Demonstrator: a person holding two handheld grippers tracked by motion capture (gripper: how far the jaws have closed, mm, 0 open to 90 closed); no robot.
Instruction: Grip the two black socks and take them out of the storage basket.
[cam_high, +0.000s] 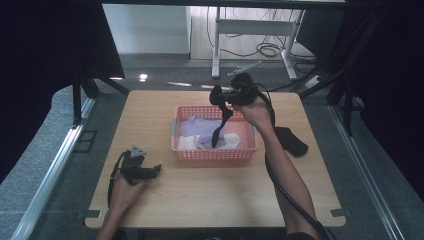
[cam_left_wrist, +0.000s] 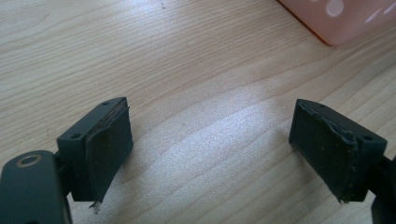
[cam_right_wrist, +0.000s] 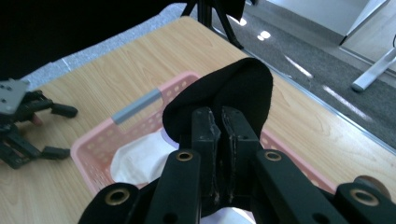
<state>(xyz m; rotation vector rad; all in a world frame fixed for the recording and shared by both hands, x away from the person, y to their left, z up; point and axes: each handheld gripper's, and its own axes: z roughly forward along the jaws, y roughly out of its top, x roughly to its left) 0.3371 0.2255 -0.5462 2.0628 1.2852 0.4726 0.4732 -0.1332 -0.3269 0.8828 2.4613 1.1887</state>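
A black sock (cam_high: 219, 127) hangs over the pink basket (cam_high: 215, 155), with my right gripper (cam_high: 220, 100) shut on its top end. In the right gripper view the jaws (cam_right_wrist: 220, 116) are pressed together with the sock (cam_right_wrist: 238, 79) bunched over their tips, above the basket (cam_right_wrist: 93, 140). My left gripper (cam_high: 156, 170) lies low over the table's front left, open, with bare wood between its pads (cam_left_wrist: 210, 121). The basket's corner (cam_left_wrist: 345, 18) is just beyond it.
Inside the basket lie a purple cloth (cam_high: 200, 127) and white cloths (cam_high: 187, 142). A second black sock (cam_high: 291, 140) lies on the wooden table (cam_high: 210, 195) to the right of the basket. The left gripper (cam_right_wrist: 63, 131) is also seen from the right gripper view.
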